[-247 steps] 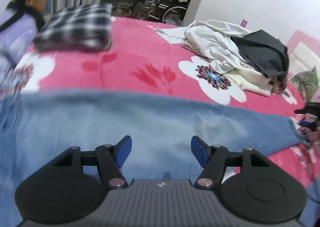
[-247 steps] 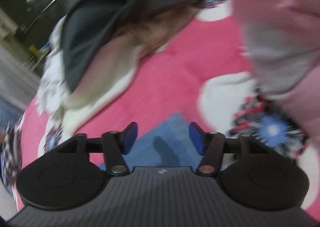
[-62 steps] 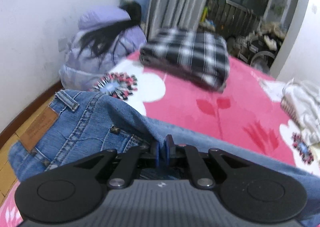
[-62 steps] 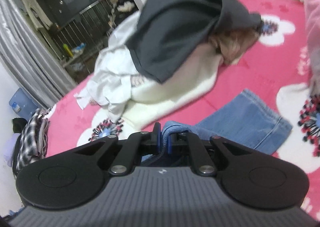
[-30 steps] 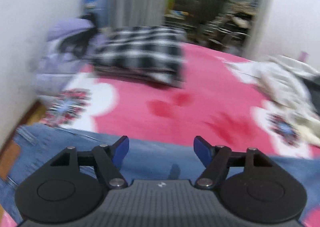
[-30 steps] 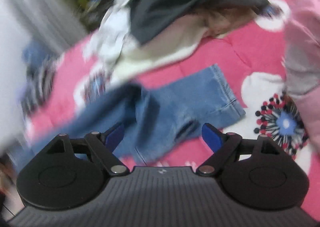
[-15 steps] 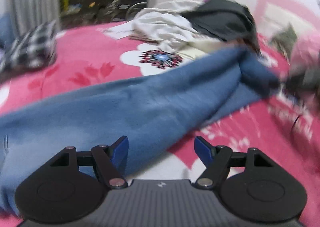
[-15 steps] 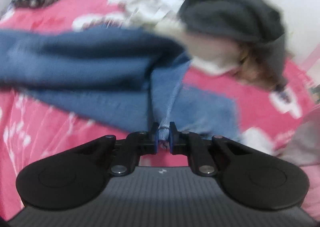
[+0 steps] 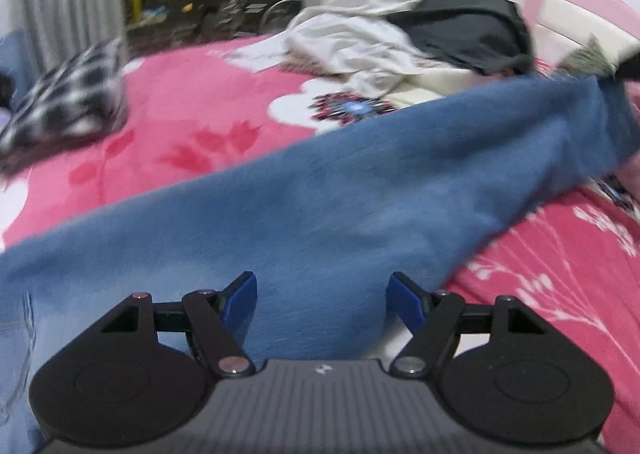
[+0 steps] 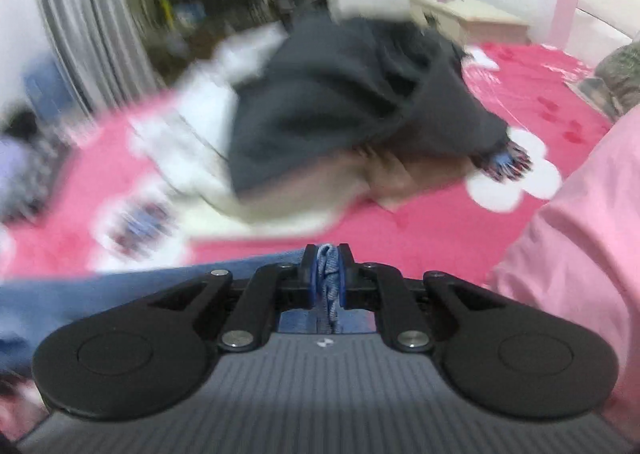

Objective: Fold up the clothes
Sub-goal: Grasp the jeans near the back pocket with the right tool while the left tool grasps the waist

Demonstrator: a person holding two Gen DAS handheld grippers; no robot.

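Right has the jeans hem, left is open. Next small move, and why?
Probably carry the right hand-held gripper toward the waist end, folding the jeans in half. It is shut on the hem and the leg hangs lifted off the bed, while the left hand-held gripper is open over the denim near the waist.

left gripper (image 9: 322, 298) released jeans (image 9: 320, 213); right gripper (image 10: 325, 272) regripped hem, raised it

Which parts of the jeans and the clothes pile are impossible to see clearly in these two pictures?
- jeans: left wrist view, waist cut off by the left edge; far end blurred.
- jeans hem: right wrist view, mostly hidden between the right gripper fingers.
- clothes pile: right wrist view, motion blur hides single garments.
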